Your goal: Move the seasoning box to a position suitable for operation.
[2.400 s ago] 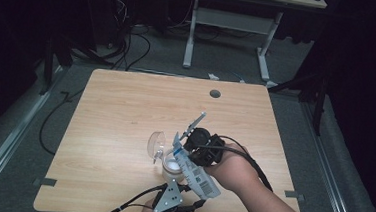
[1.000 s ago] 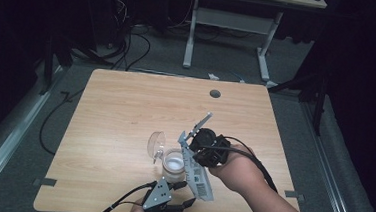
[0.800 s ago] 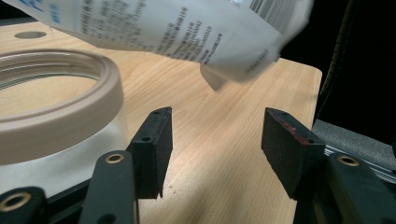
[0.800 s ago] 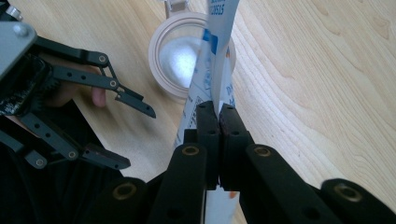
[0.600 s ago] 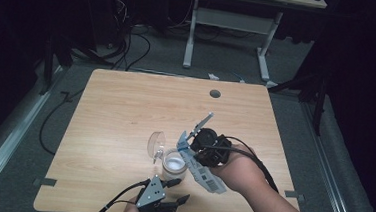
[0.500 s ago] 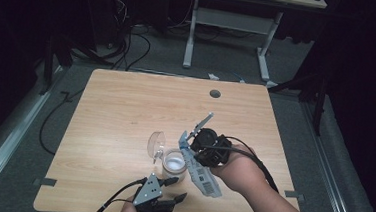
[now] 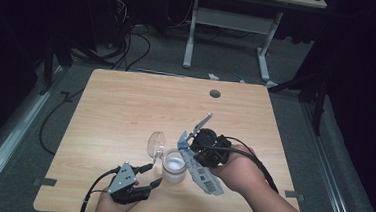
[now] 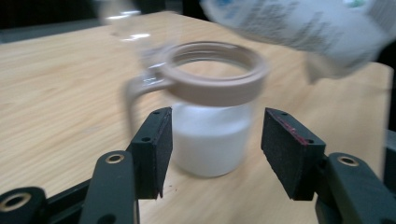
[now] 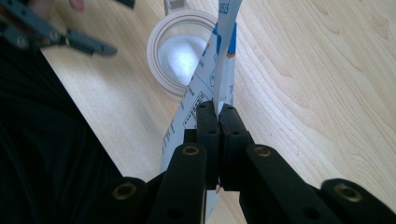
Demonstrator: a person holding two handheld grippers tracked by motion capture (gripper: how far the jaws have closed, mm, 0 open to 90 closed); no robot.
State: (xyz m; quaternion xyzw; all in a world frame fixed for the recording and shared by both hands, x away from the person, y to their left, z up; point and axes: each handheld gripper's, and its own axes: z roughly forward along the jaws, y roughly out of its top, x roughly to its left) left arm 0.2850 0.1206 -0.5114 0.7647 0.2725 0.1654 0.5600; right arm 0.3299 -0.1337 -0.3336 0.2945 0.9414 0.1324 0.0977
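1. So, right gripper (image 9: 218, 109) first: jaws clamped flat on a packet (image 9: 212, 79), a thin printed sachet pinched near one end.
2. The packet's long axis runs from the jaws out toward the jar (image 9: 180, 51), and its far end hangs over the jar's open mouth. Looks like a pour setup to me, though no powder shows in mid-air.
3. Left gripper (image 8: 215, 154): jaws spread wide, gripping nothing. The jar (image 8: 210, 130) sits dead ahead between the two pads, but neither pad touches the glass as far as I can tell.
4. The jar stands upright on the table (image 7: 126, 106), near the front edge, about half full of white stuff, with its clear lid (image 7: 156, 143) flipped open on the far side.
5. Pose: the right hand (image 7: 236, 172) comes in from the right, its gripper held above the jar; the left gripper sits low, near the table, and is the nearer one for steadying it.
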